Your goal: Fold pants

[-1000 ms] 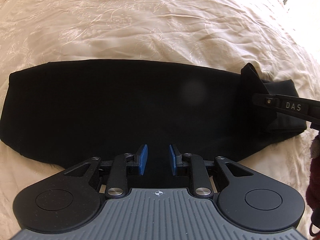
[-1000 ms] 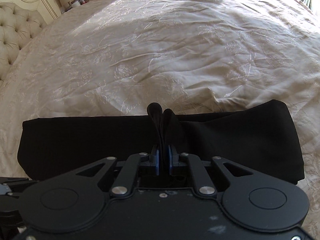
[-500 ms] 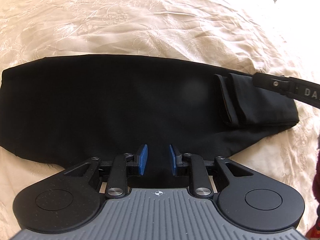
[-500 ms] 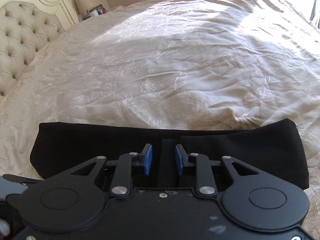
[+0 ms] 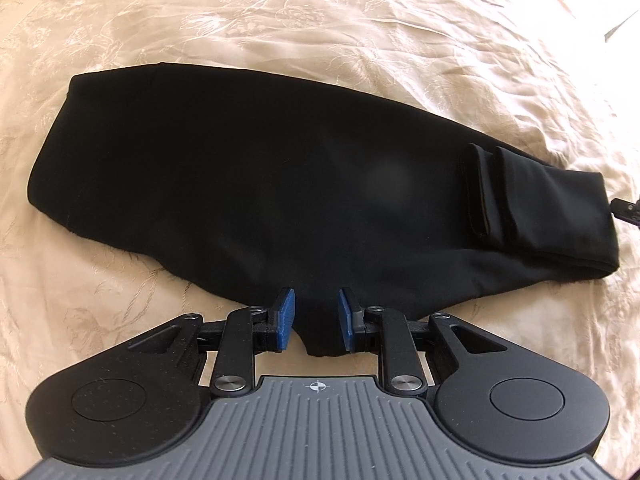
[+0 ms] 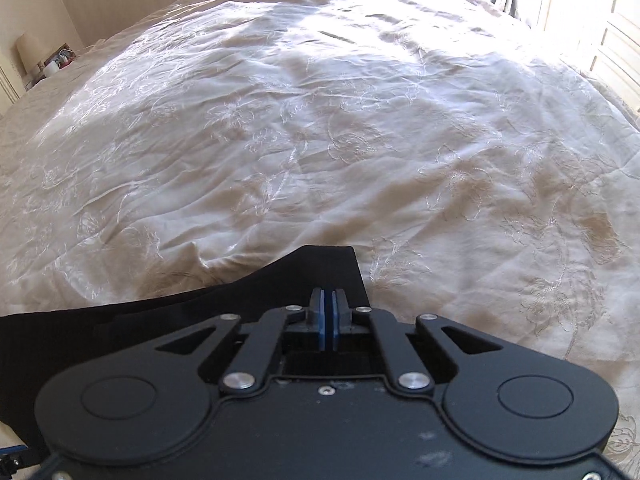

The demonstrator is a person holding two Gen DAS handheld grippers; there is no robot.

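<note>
The black pants [image 5: 260, 188] lie flat on the cream bedspread [image 5: 320, 20], folded lengthwise, with the leg ends turned back onto the right end [image 5: 532, 200]. My left gripper [image 5: 316, 310] is open and empty, its blue pads either side of the pants' near edge. In the right wrist view only the right end of the pants [image 6: 312, 276] shows. My right gripper [image 6: 329, 300] is shut with the pads together and nothing between them, just above that end. A small part of the right gripper shows at the right edge of the left wrist view [image 5: 628, 210].
The embroidered cream bedspread [image 6: 320, 140] stretches far beyond the pants. A lamp and small objects [image 6: 44, 60] stand on a bedside table at the far left. White doors or a wall [image 6: 612, 40] rise at the bed's right side.
My right gripper let go of the leg ends, drew back to the right end of the pants and shut empty. The left gripper pulled back a little; it stays open.
</note>
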